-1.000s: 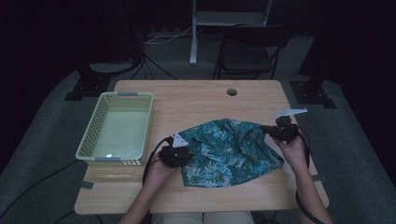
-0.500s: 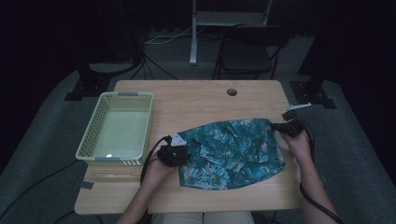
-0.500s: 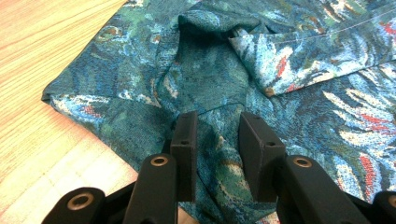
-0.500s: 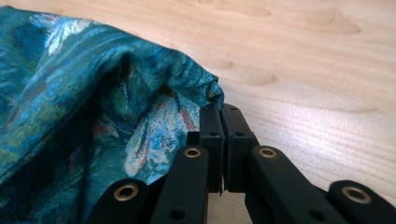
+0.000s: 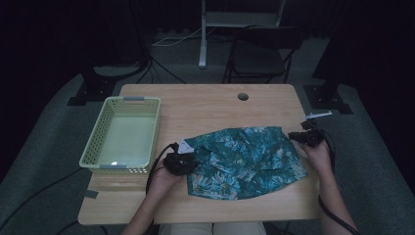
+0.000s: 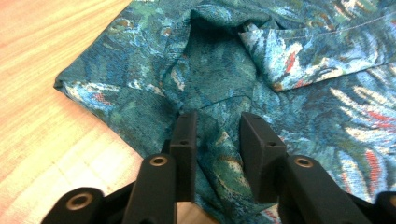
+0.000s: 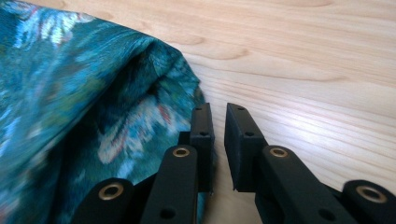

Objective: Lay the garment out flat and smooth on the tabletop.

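The teal patterned cloth (image 5: 244, 161) is found spread near the tabletop's (image 5: 205, 103) front edge, its left fold lying between the parted jaws of the left hand-held gripper (image 6: 217, 135), while the right hand-held gripper (image 7: 217, 123), just released, is seen slightly parted beside the cloth's right end, apparently after flattening.

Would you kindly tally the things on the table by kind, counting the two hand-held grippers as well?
Patterned teal cloth: 1
Pale green basket: 1
Grippers: 2, the left gripper and the right gripper
Total: 4
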Available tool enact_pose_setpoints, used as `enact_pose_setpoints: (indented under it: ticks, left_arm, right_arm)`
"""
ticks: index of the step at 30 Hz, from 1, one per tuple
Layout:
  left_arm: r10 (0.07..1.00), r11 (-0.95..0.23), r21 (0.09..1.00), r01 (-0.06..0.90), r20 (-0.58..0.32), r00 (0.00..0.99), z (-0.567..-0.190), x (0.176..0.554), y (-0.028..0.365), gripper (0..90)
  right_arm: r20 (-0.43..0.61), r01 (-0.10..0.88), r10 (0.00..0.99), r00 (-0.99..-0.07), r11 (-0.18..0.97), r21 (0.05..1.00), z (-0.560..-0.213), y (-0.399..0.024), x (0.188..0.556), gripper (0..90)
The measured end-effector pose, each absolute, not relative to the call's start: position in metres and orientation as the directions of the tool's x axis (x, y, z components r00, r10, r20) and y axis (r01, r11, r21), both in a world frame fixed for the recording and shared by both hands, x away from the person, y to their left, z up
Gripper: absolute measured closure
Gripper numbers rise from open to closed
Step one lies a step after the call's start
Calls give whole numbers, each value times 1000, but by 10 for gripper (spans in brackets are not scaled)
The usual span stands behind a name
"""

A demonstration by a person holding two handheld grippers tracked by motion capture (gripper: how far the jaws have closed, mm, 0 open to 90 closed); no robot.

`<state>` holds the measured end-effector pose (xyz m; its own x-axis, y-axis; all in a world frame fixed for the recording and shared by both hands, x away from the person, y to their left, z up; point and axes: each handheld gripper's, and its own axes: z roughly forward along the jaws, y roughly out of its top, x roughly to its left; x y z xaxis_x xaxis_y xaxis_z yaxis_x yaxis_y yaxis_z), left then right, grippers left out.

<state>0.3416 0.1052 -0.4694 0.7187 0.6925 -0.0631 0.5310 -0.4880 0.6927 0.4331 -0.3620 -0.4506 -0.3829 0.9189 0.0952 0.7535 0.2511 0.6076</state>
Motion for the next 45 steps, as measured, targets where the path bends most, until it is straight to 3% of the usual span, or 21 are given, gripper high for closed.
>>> enact_pose_setpoints:
  ticks: [1,6,9,14,20,23,26,29,31,34,36,39,41,43,45]
  left_arm:
    - [699,-459,720,520,-69,712,-460,339,105,587]
    - [716,-455,760,464,2,698,-444,347,98,502]
    - [705,-445,776,446,-3,709,-444,357,93,473]
    - [688,-507,725,466,15,725,-453,370,78,448]
    - [686,-564,670,484,54,726,-462,376,74,449]
    - [682,-573,668,474,69,728,-462,377,71,449]
    - [679,-586,657,474,79,730,-464,380,68,468]
    - [675,-589,661,464,88,732,-465,380,69,550]
    - [672,-587,669,456,89,735,-465,378,71,645]
    - [652,-585,688,430,85,753,-463,372,73,815]
    - [630,-594,692,410,84,772,-459,366,76,892]
    - [561,-607,715,347,75,825,-450,354,78,898]
    - [526,-562,763,319,32,850,-439,345,82,900]
    - [547,-511,788,343,-10,837,-431,344,86,900]
    - [592,-468,780,415,-72,803,-430,353,89,900]
  right_arm:
    - [98,712,908,-408,249,656,-436,-368,420,730]
    - [129,548,794,-594,281,788,-401,-357,389,564]
    - [135,461,663,-736,346,817,-395,-333,367,530]
    - [119,401,503,-856,503,765,-420,-292,338,527]
    - [73,357,438,-896,613,704,-444,-278,328,489]
    - [-12,328,450,-893,671,665,-448,-271,329,489]
    - [-82,311,451,-889,725,615,-451,-265,333,534]
    - [-101,303,439,-893,752,586,-453,-262,335,630]
    - [-96,313,441,-892,758,572,-455,-261,336,702]
    - [-112,313,434,-894,784,536,-458,-259,335,880]
    - [-66,319,416,-907,781,537,-456,-259,332,887]
    - [33,301,355,-934,735,608,-442,-266,327,889]
    - [147,311,305,-941,609,730,-426,-279,328,888]
    - [229,347,294,-928,455,820,-409,-295,335,888]
    - [325,459,395,-859,316,830,-400,-312,349,888]
